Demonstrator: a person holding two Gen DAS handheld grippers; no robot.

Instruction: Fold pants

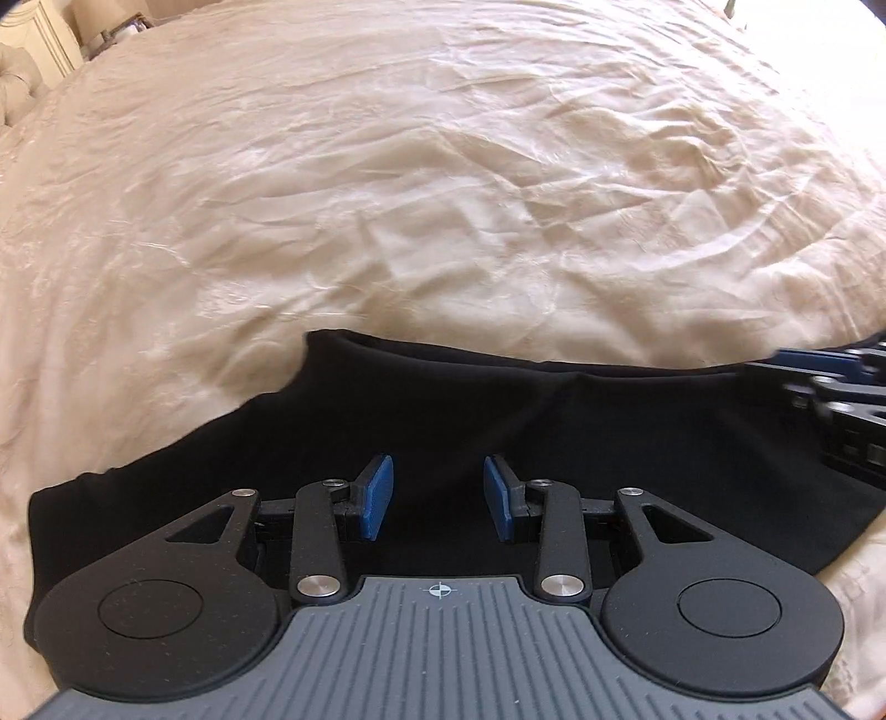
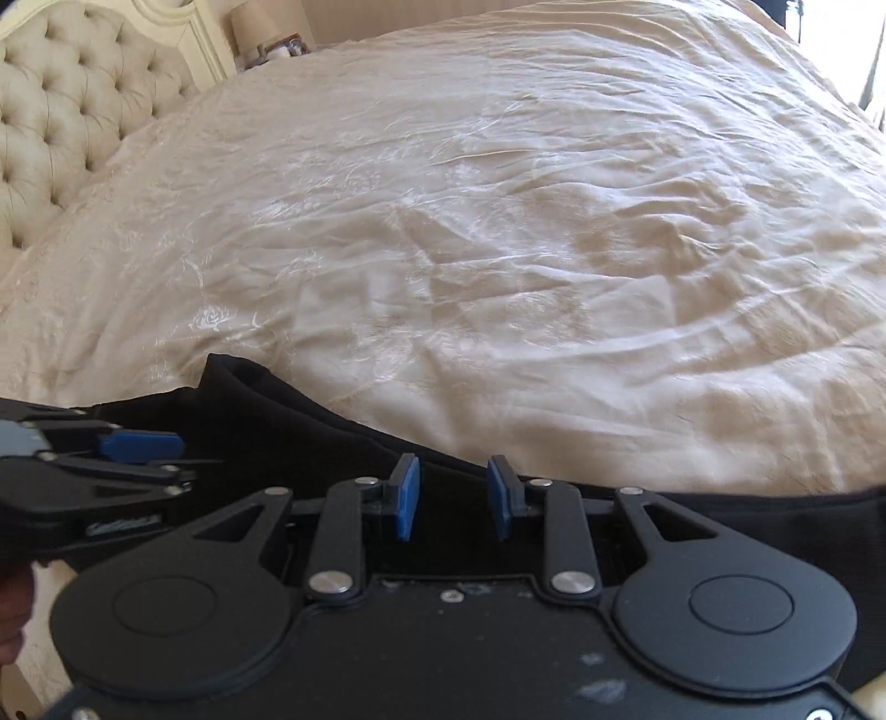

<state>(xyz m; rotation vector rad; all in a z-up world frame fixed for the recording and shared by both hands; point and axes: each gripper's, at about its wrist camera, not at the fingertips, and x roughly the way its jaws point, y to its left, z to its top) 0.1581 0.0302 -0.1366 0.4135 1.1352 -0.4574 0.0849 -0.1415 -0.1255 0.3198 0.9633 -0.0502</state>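
The black pants (image 1: 498,410) lie flat on the cream bedspread (image 1: 387,194), near its front edge. My left gripper (image 1: 438,495) is open, with its blue pads (image 1: 376,495) just above the black cloth and nothing between them. My right gripper (image 2: 453,495) is open too, over the pants' far edge (image 2: 310,421), empty. The right gripper shows at the right edge of the left wrist view (image 1: 841,382). The left gripper shows at the left of the right wrist view (image 2: 138,446). The two grippers are close, side by side.
The wrinkled cream bedspread (image 2: 498,221) stretches far beyond the pants. A tufted cream headboard (image 2: 61,111) stands at the far left. A nightstand with small items (image 2: 271,44) is behind it.
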